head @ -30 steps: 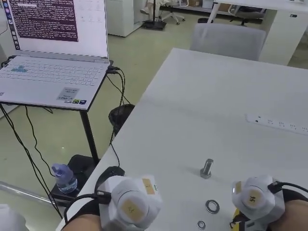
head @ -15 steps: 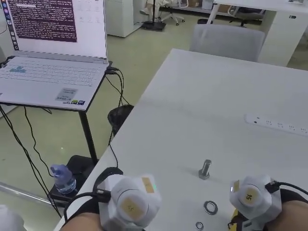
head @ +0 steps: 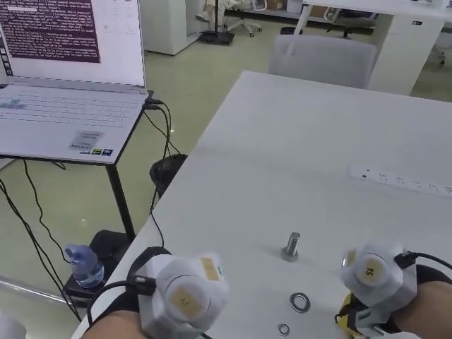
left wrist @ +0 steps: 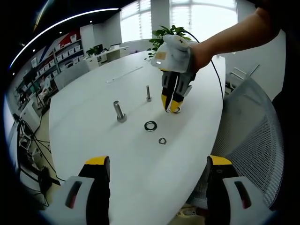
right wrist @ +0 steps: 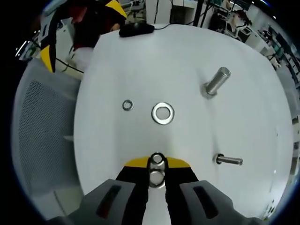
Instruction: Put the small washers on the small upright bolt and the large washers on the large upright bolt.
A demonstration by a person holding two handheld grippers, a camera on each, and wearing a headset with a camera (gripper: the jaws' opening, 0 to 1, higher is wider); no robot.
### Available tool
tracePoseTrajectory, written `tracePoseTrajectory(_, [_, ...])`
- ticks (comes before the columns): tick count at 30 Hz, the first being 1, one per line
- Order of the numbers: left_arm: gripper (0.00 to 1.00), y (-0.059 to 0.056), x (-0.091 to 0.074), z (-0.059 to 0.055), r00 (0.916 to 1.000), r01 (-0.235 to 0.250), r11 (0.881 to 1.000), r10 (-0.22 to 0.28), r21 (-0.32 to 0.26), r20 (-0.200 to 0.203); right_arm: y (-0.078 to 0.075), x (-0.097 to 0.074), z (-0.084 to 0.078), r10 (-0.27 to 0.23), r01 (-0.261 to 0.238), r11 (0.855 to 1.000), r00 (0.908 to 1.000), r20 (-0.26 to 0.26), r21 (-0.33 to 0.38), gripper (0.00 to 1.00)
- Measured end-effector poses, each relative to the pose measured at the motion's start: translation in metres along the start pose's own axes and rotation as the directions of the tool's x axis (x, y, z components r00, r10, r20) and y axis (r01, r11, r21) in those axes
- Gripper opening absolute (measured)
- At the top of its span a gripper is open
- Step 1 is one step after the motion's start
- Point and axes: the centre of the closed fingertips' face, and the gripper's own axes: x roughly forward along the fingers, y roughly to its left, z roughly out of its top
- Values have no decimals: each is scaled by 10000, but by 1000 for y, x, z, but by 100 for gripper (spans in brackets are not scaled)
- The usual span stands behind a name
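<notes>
Right gripper (right wrist: 157, 169) closed narrow on held washer (right wrist: 157, 160), a small silvery ring pinched between the yellow tips, just above white table (right wrist: 117, 61). Left gripper (left wrist: 158, 161) spread wide, gripping nothing, near the table edge. Loose on the table: large washer (right wrist: 162, 113), a flat bright ring, just beside small washer (right wrist: 127, 105). Large bolt (right wrist: 215, 82) upright on its head, thick grey shank bare. Small bolt (right wrist: 228, 160) thinner, upright, also bare, near the right gripper's tips. Laptop (head: 63, 106) on a stand well apart.
</notes>
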Motion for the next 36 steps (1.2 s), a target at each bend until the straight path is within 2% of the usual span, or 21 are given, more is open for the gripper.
tracePoseTrajectory(12, [86, -1, 7, 6, 10000, 29, 10000, -30, 90, 34, -10, -21, -27, -10, 19, 9991, 9998, -215, 426, 12])
tracePoseTrajectory(17, [87, 0, 7, 6, 10000, 36, 9999, -36, 103, 3, -16, -26, -33, -71, 84, 9987, 9996, -271, 511, 12])
tracePoseTrajectory(26, [87, 2, 7, 8, 10000, 38, 10000, -39, 51, 51, -33, -35, -28, -244, 255, 9976, 9995, -183, 648, 12])
tracePoseTrajectory(36, [87, 5, 5, 9, 9999, -5, 10000, 5, -15, 116, -64, -48, -15, -750, 753, 9944, 9972, -74, 736, 12])
